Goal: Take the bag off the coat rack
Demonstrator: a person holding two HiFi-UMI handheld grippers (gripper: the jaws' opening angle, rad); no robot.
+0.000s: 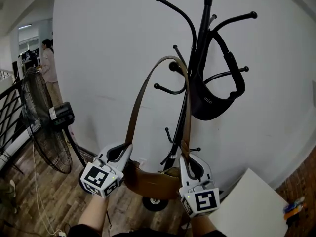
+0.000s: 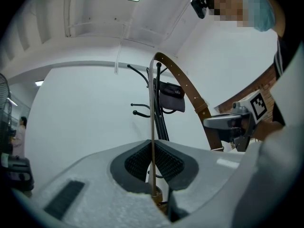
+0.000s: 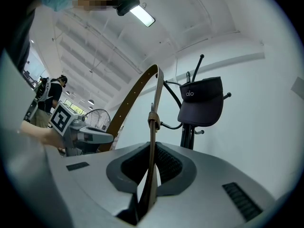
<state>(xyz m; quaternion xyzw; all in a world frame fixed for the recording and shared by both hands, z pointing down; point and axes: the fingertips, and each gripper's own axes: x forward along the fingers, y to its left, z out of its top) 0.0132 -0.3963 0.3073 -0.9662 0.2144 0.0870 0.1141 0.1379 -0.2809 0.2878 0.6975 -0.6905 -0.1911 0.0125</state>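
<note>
A brown leather bag [image 1: 150, 182] hangs low between my two grippers. Its long strap [image 1: 142, 94] loops up in front of the black coat rack [image 1: 200, 38]. The loop's top sits at a hook knob [image 1: 173, 66]; I cannot tell whether it rests on it. My left gripper [image 1: 121, 152] is shut on the strap's left run, which shows edge-on between its pads [image 2: 137, 163]. On the right run, by the buckle, my right gripper [image 1: 191, 162] is shut, with the strap [image 3: 151, 127] pinched between its pads [image 3: 166, 163].
A black visor cap [image 1: 213, 102] hangs on the rack's right hooks. A standing fan [image 1: 42, 127] is at the left on the wood floor, and a person [image 1: 49, 63] is far behind it. A white panel [image 1: 252, 206] and a brick wall are at the lower right.
</note>
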